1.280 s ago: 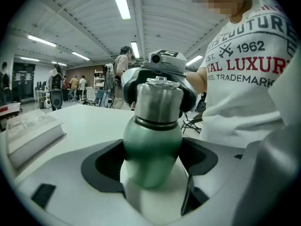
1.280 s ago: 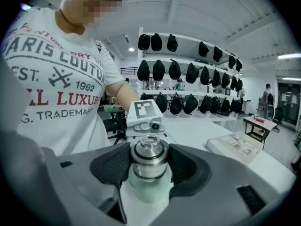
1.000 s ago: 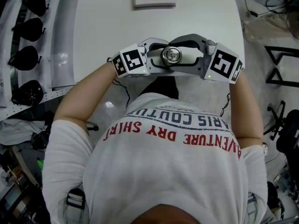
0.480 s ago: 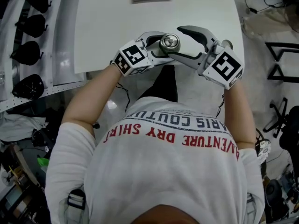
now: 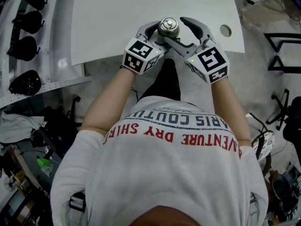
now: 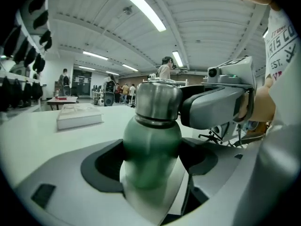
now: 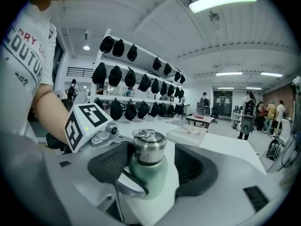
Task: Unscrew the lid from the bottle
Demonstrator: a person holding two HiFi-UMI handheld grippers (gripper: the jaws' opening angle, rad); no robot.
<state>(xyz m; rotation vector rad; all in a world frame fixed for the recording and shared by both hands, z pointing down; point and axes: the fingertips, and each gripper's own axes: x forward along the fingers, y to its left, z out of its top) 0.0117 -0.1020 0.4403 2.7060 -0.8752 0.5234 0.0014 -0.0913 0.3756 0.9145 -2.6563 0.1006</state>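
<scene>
Here the left gripper [image 6: 151, 166] is clamped on the green body of the bottle [image 6: 151, 149], its dark pads [image 6: 106, 166] pressed against both sides just below the shoulder. The bottle is held off the white table [image 5: 108, 22], over its near edge and close in front of the person's chest. From the head view only its top shows, between the two tools. The steel lid [image 7: 148, 147] is on the neck, with a thin wire ring lying on its top. The right gripper [image 7: 153, 161] comes in from the opposite side at lid height. Its jaws have just been opening and now stand wide, with the lid between them. The ribbed pad [image 7: 110, 164] on the side of the left gripper's marker cube [image 7: 84, 124] lies close against the lid, though I cannot tell whether it touches. The other pad [image 7: 197, 168] stands clearly apart from it, so nothing is being squeezed. Both marker cubes sit side by side near the table edge in the head view, the right one [image 5: 211, 62] just below a round hole [image 5: 225, 30] in the tabletop. Farther back on the table lies a flat pale box [image 6: 79, 117], well apart from the bottle. Rows of black rounded items [image 7: 131, 79] hang on the wall rack.
</scene>
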